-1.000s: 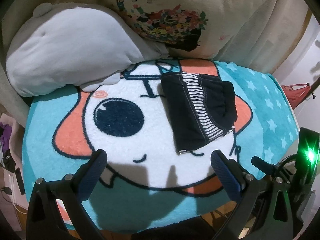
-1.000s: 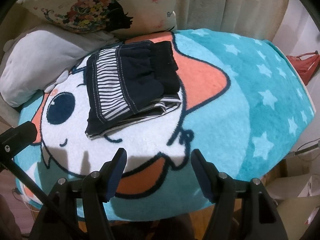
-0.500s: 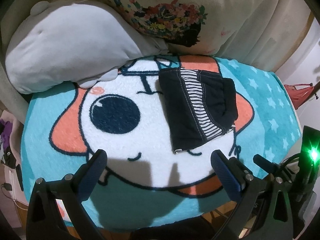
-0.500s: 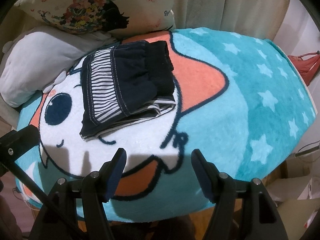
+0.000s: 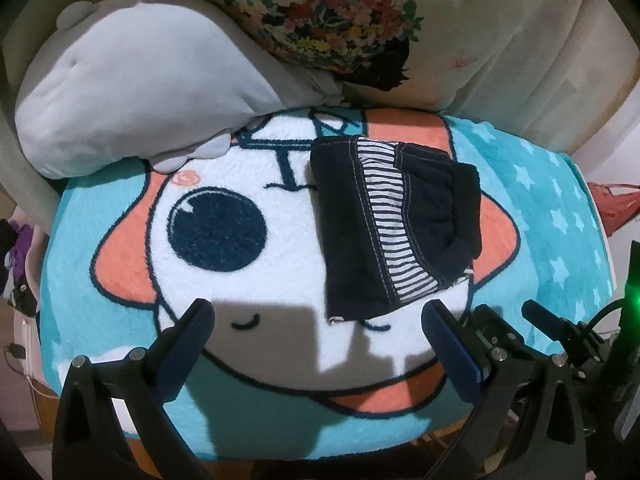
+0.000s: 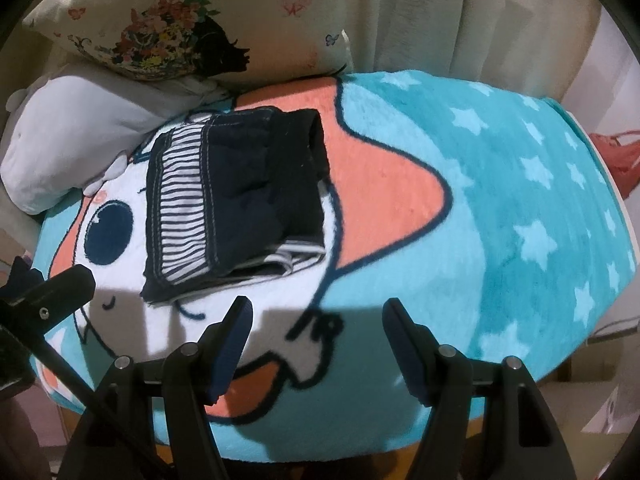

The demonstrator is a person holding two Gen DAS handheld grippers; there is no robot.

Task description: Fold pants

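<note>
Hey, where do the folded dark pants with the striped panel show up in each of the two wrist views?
Left wrist: the pants lie right of centre, above the right finger of the left gripper.
Right wrist: the pants lie left of centre, above the left finger of the right gripper.
Shared landmark: the round dark eye on the cartoon blanket, left of the pants.

**Folded pants on the blanket, cushions behind**

The folded pants (image 5: 394, 228) lie on the blanket (image 5: 560, 216), at about one o'clock from the left tongs (image 5: 318, 326) and eleven o'clock from the right tongs (image 6: 316, 320). Both tongs hang above the blanket's near edge, apart from the pants, nothing between their fingers. A plush pillow (image 5: 132, 88) rests on the blanket's far edge at ten o'clock, with a printed cushion (image 5: 384, 28) behind it at twelve, overlapping it.
</note>
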